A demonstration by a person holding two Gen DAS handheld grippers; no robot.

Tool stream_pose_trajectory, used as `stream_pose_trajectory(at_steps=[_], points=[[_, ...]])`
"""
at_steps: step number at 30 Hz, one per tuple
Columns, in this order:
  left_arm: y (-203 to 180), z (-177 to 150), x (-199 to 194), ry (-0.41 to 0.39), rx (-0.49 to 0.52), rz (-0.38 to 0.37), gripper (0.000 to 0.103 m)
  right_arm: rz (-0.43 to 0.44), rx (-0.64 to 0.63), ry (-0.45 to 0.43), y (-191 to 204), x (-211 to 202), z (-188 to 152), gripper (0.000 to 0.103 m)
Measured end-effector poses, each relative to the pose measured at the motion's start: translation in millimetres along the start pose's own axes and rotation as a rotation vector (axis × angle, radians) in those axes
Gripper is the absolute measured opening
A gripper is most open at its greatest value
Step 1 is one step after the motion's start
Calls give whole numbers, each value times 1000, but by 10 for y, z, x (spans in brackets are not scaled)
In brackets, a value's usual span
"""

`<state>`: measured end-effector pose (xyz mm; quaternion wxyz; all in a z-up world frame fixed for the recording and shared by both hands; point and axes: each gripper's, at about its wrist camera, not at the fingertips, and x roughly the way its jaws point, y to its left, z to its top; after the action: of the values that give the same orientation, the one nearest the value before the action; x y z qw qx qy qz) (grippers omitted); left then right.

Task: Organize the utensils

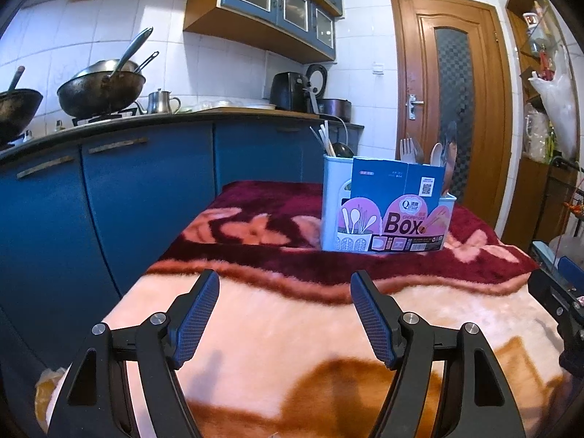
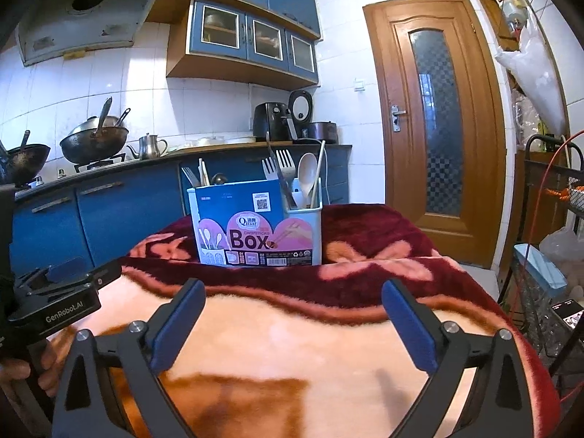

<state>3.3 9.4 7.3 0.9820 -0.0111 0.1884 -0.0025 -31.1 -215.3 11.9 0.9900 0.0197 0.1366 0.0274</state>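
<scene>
One plastic utensil box (image 2: 255,219) with a cardboard label sits at the far side of the fuzzy blanket (image 2: 292,335) covering the tabletop. The right view shows two pale forks (image 2: 279,168), a spoon (image 2: 307,175) and a chopstick; the left view mostly hides them. Both the left gripper (image 1: 284,314) and right gripper (image 2: 292,325) have jaws spread, holding nothing.

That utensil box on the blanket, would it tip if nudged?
Probably, if pushed high: the utensil box stands tall on a soft, fluffy blanket. Forks and spoons poking above its rim likely make it top-heavy. It looks like light plastic.
</scene>
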Motion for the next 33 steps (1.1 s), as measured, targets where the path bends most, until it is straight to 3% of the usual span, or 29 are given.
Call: stream_pose_trajectory(at_steps=[33], points=[[-1,-17,-3,-1,-12,14,76,8,2,-5,18,14,-24,100]])
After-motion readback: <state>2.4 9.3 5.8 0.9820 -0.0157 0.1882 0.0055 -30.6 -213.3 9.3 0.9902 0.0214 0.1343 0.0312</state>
